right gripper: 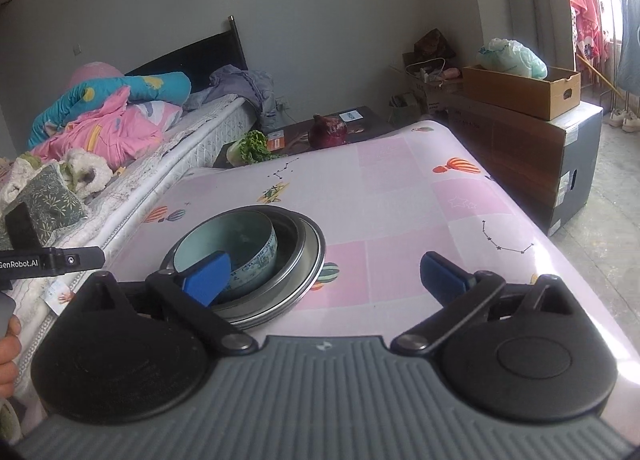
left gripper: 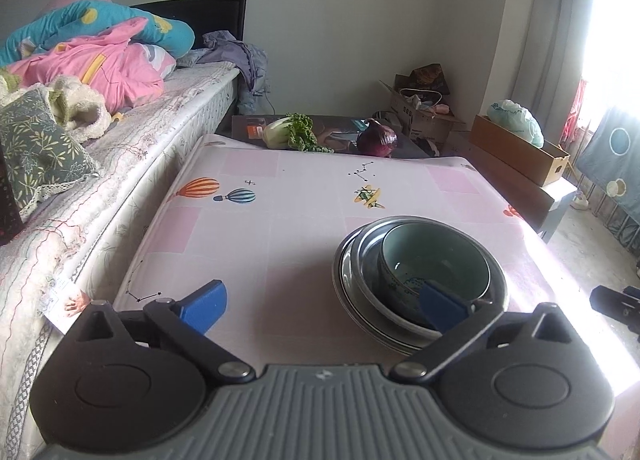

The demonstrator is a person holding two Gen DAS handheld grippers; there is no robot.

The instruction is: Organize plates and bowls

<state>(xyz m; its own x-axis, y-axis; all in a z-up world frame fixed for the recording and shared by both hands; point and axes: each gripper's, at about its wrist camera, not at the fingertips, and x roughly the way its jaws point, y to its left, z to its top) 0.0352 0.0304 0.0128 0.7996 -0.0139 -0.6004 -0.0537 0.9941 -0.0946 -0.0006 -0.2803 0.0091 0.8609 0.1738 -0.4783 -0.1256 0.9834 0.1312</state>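
Both your tools stand wide and empty: the left tool (left gripper: 324, 302) and the right tool (right gripper: 326, 274). The pale bowl (left gripper: 434, 264) sits nested in the metal plates (left gripper: 360, 280) on the worktop (left gripper: 280, 220), at your left tool's two o'clock. It sits off-centre, so a knock could tip it. Only the right view shows your hand (right gripper: 8, 352) at nine o'clock.

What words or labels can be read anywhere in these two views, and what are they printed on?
"GenRobot.AI" (first letter cut by the frame edge): white print on the black gripper body at the left edge of the right wrist view.
Paper tag on the mattress edge: print too small to read.
Labels on the large dark carton and the dark flat box under the vegetables: blurred, unreadable.
No writing on the stacked bowls.
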